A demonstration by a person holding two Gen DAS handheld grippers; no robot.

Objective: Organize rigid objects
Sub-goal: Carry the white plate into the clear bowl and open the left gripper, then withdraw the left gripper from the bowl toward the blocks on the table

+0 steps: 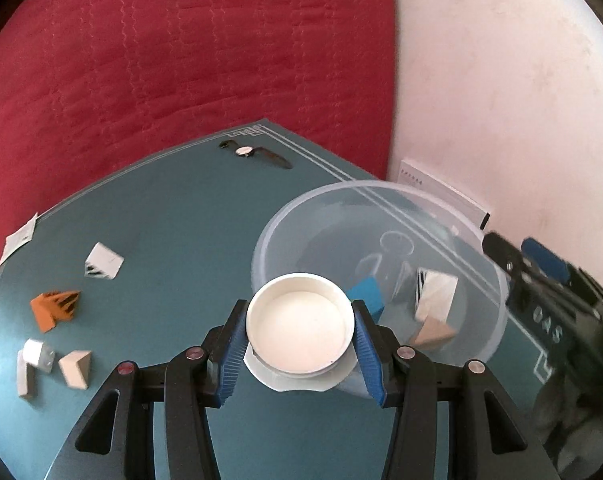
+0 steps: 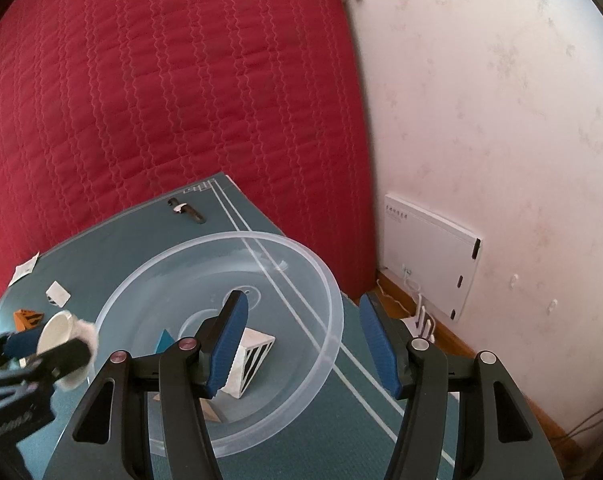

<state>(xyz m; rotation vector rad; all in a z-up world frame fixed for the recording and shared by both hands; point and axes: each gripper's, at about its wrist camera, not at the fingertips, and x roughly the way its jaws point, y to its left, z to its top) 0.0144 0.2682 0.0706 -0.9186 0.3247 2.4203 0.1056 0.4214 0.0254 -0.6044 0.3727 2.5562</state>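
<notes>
1. Our left gripper (image 1: pixel 300 334) pinches a white round cup (image 1: pixel 300 322) by its rim, one blue pad on each side. The cup sits lifted above the teal surface (image 1: pixel 173 232), just at the near-left edge of the clear plastic bowl (image 1: pixel 497 292).
2. Our right gripper (image 2: pixel 301 344) holds nothing; its jaws stand spread over the bowl's far-right rim, one pad inside the rim and one outside.
3. Done so far, as we judge it: the bowl already holds a blue block (image 1: pixel 367 294), a white block with black stripes (image 1: pixel 435 292) and a tan block (image 1: pixel 431 334).
4. Left to do: the cup is not yet in the bowl, and on the left of the surface an orange striped block (image 1: pixel 55 308), a white striped block (image 1: pixel 103 262), a grey-white block (image 1: pixel 33 364) and a cream block (image 1: pixel 77 368) lie loose. A wristwatch (image 1: pixel 253 153) lies at the far edge; whether it belongs to the sorting we cannot tell.
5. Hard to read: the flat white piece under the cup is partly covered, so we cannot say what it is. In the left wrist view the right gripper is a dark blur, and the bowl's wall distorts the blocks inside.
</notes>
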